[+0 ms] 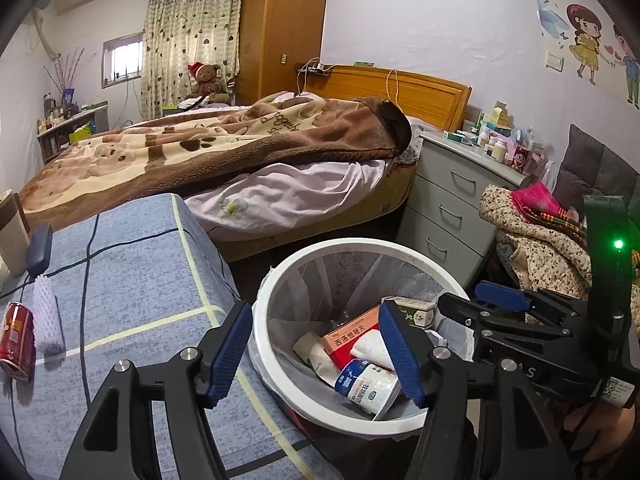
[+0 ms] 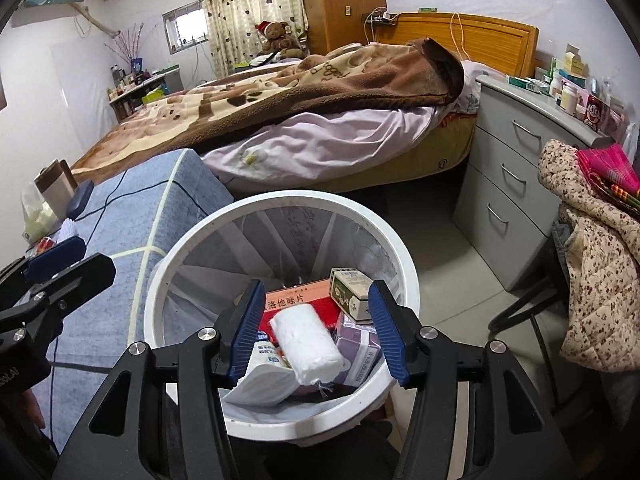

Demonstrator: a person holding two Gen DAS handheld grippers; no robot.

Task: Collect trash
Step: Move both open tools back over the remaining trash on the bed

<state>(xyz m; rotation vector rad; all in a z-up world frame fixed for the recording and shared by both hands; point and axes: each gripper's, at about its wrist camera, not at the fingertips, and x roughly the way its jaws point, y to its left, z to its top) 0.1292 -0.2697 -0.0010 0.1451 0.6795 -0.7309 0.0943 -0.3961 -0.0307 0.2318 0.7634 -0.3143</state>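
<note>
A white trash bin [image 1: 276,280] [image 2: 160,280] with a clear liner stands on the floor beside a table covered in blue cloth [image 1: 132,264]. Inside lie an orange-red box [image 1: 352,338], a blue-and-white bottle [image 1: 366,386], a green-and-white box [image 2: 352,288] and a purple box [image 2: 360,350]. My right gripper [image 2: 318,334] is open over the bin. A white roll [image 2: 306,346] sits between its pads, touching neither. My left gripper [image 1: 316,354] is open and empty at the bin's near rim. On the cloth lie a red can [image 1: 16,340] and a white bristly roller [image 1: 48,320].
A tumbler [image 1: 12,236] and a dark case [image 1: 40,248] stand at the table's far left. Behind the bin is a bed with a brown blanket [image 1: 240,136]. A grey drawer chest [image 1: 452,204] and a chair draped with a floral jacket [image 2: 592,264] stand to the right.
</note>
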